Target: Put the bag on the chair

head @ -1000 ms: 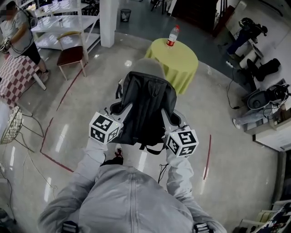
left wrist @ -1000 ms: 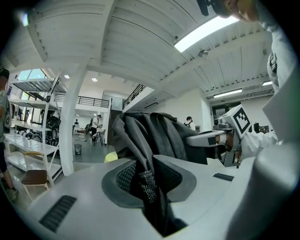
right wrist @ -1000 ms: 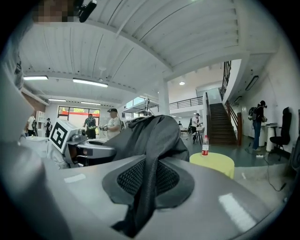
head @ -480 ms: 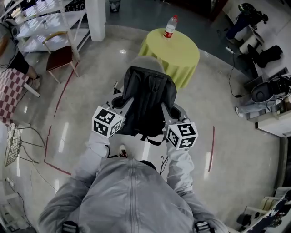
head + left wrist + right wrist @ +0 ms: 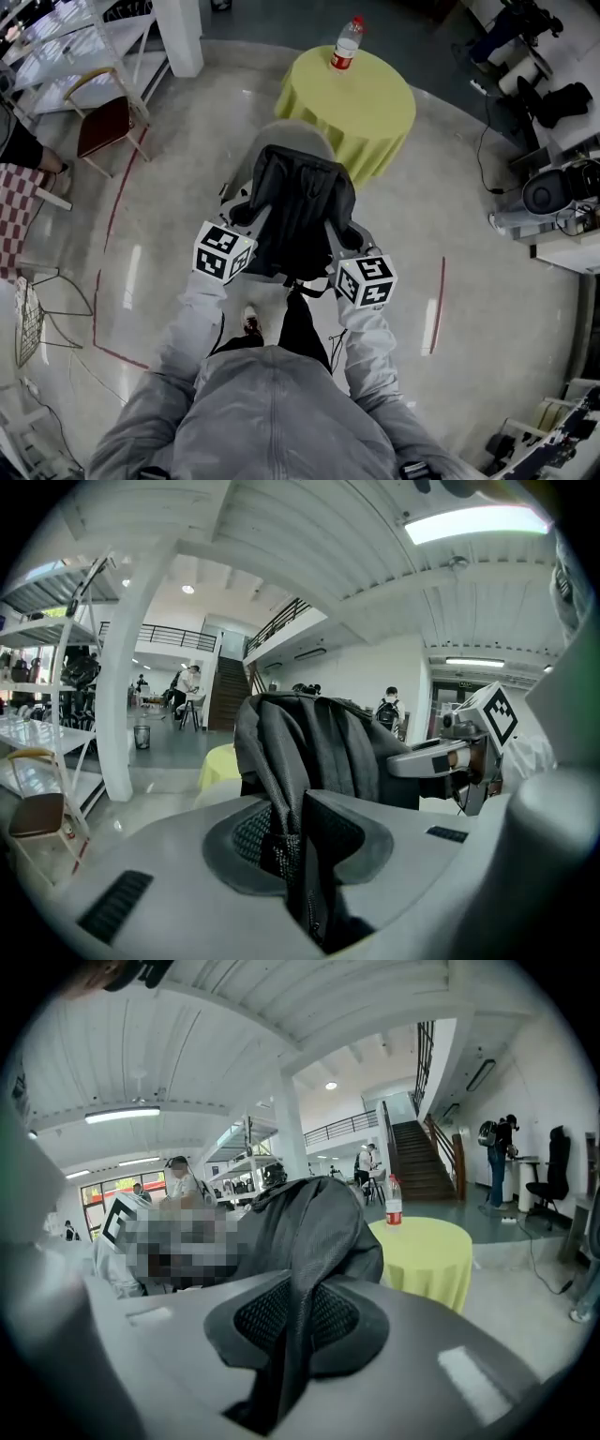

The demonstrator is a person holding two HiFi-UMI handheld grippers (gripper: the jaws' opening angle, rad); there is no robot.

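Note:
A dark grey backpack (image 5: 300,208) hangs in the air between both grippers in the head view. My left gripper (image 5: 249,216) is shut on a fold of the bag's fabric (image 5: 281,841) on its left side. Gripping a strap of the bag (image 5: 298,1330) on its right side, my right gripper (image 5: 340,232) is also shut. Just beyond the bag stands a light grey chair (image 5: 292,137), mostly hidden behind it. The left gripper view shows the bag (image 5: 323,747) rising above the jaws, with the right gripper (image 5: 448,757) on its far side.
A round table with a yellow cloth (image 5: 366,94) stands right behind the chair, with a bottle (image 5: 344,42) on it. A red-seated chair (image 5: 103,120) and white shelves are at the far left. Cables and equipment (image 5: 553,192) lie at the right. A wire basket (image 5: 28,319) stands at left.
The person has stepped forward: the chair and the yellow table have drawn nearer. Both grippers keep the same hold on the bag.

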